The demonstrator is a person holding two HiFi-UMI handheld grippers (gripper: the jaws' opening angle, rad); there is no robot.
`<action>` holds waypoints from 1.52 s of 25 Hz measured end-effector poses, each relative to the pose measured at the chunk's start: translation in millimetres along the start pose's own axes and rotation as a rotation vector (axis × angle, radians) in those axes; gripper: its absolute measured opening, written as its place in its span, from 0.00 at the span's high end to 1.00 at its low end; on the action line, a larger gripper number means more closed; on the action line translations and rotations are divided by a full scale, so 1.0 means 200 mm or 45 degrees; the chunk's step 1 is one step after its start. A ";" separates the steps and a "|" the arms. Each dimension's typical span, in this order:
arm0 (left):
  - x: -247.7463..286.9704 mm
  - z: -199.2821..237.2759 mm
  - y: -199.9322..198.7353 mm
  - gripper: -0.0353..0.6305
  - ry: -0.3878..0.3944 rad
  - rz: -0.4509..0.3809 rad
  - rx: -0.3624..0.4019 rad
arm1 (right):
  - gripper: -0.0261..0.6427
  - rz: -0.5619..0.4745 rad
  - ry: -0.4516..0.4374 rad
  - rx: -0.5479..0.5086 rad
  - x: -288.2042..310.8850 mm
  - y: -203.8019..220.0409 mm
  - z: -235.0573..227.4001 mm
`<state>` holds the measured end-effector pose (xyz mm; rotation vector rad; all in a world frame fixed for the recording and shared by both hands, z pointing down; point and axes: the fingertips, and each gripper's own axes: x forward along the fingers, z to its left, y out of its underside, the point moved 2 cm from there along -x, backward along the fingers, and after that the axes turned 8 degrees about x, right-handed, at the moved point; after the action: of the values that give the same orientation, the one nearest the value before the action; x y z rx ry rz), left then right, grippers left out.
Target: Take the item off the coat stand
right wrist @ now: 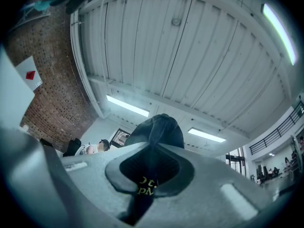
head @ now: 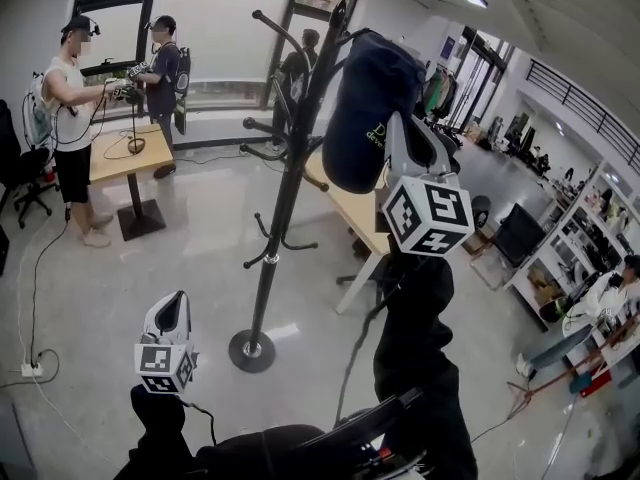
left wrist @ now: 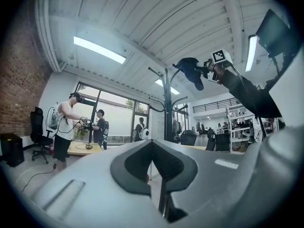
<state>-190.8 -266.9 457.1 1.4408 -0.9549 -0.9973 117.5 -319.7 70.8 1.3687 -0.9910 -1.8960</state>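
At the coat stand's (head: pixel 290 158) top hook, your right gripper (right wrist: pixel 151 148) has its jaws clenched on the dark blue cap (head: pixel 365 108); whether the cap is free of the hook is unclear. Lift up, then outward, so the fabric clears the prong. Left gripper (left wrist: pixel 153 146): jaws together, empty. Yellow print on the cap starts "D"; the rest is illegible.

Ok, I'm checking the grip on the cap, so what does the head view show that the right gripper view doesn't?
Only the head view: the whole coat stand, the left gripper held low, and a table. Only the right gripper view: its jaws shut on the dark cap, yellow print between them, and a brick wall. Both: that cap in the right gripper, and ceiling lights.
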 end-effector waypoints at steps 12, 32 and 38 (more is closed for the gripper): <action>0.01 -0.02 -0.01 0.94 -0.011 -0.007 -0.020 | 0.94 -0.023 0.005 -0.010 0.03 -0.07 -0.04; -0.03 0.10 0.04 0.94 -0.070 0.017 -0.076 | 0.94 -0.076 0.067 0.006 0.12 -0.17 -0.08; 0.00 0.07 0.03 0.94 -0.058 0.009 -0.078 | 0.94 -0.087 0.078 -0.007 0.12 -0.21 -0.12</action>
<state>-205.1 -272.1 463.2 1.3683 -0.9535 -1.0490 132.1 -320.4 18.3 1.4659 -0.9194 -1.8930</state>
